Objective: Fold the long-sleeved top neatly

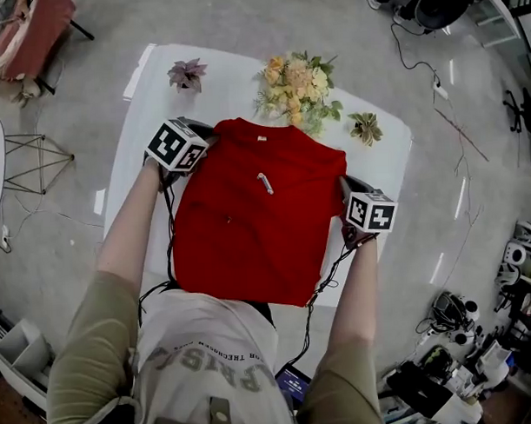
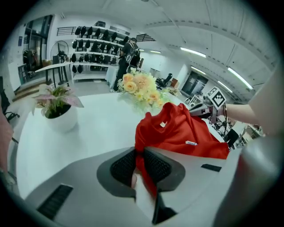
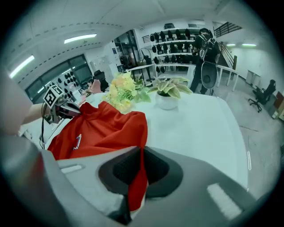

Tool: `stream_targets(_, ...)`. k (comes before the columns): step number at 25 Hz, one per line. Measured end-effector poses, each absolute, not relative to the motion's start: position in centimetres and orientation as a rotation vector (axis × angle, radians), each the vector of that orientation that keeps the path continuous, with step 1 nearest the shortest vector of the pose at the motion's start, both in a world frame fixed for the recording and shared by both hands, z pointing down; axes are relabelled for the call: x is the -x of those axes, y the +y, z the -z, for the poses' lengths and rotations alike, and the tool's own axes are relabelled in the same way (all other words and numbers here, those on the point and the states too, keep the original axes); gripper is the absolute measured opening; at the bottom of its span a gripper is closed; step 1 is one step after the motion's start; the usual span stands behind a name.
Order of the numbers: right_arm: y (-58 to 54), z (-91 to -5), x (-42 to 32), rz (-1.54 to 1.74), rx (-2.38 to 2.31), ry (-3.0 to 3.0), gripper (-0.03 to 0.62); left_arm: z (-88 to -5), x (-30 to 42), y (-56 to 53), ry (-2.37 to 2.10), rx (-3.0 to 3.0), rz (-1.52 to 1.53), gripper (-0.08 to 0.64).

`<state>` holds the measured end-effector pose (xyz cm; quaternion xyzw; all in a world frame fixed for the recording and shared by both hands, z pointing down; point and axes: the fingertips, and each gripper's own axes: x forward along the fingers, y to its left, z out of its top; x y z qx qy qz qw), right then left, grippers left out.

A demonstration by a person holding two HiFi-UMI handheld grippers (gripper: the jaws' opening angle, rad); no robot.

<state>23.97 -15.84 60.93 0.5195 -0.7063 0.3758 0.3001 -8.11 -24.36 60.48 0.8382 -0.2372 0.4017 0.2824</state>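
Red top spread across the middle of the white table, left gripper clamped tight on one shoulder, right gripper pinching the other, flowers at the far edge.

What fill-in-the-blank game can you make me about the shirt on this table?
The top on the white table is coloured ____.
The left gripper and the right gripper are both shut on the ____.
Near the bouquet stand ____ small potted plants.
Missing words: red; top; two.
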Motion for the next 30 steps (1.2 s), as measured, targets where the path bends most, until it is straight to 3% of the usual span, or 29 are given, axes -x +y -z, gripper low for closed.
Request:
stream_targets(3,-16.0,-61.1,-24.0,-0.944,-1.400,-1.838,0.031,-60.4,8.1,-24.5,-0.707,-2.252,-1.103,0.078)
stream_targets(6,-15.4,-59.1,-24.2,-0.950,-1.440,-1.887,0.129,-58.5,9.6,-24.1,-0.798,-2.268,-1.094,0.152)
stream_targets(8,-14.0,-56.5,-24.1,-1.009,-1.453,-1.995,0.228,-56.4,11.8,-22.9,-0.872,-2.275,-1.038,0.169)
stream_targets(12,-8.1,-52.0,-23.1,-1.015,-1.355,-2.188,0.235,-52.5,16.0,-16.7,-0.963,-2.303,-0.952,0.177)
stream_targets(14,-3.4,-51.3,-21.9,-0.968,-1.224,-2.224,0.333,-51.8,17.3,-11.7,-0.994,-2.311,-0.979,0.192)
stream_targets(21,12.3,-53.3,-18.2,-0.643,-0.851,-2.170,0.336,-54.6,17.1,8.0,-0.963,-2.277,-1.154,0.290)
stream_targets(25,19.4,-54.1,-16.2,-0.469,-0.729,-2.123,0.334,-56.9,16.3,17.6,-0.939,-2.202,-1.297,0.301)
stream_targets(30,22.8,-56.9,-13.8,-0.343,-0.728,-2.030,0.333,-60.0,16.3,21.5,-0.994,-2.131,-1.296,0.301)
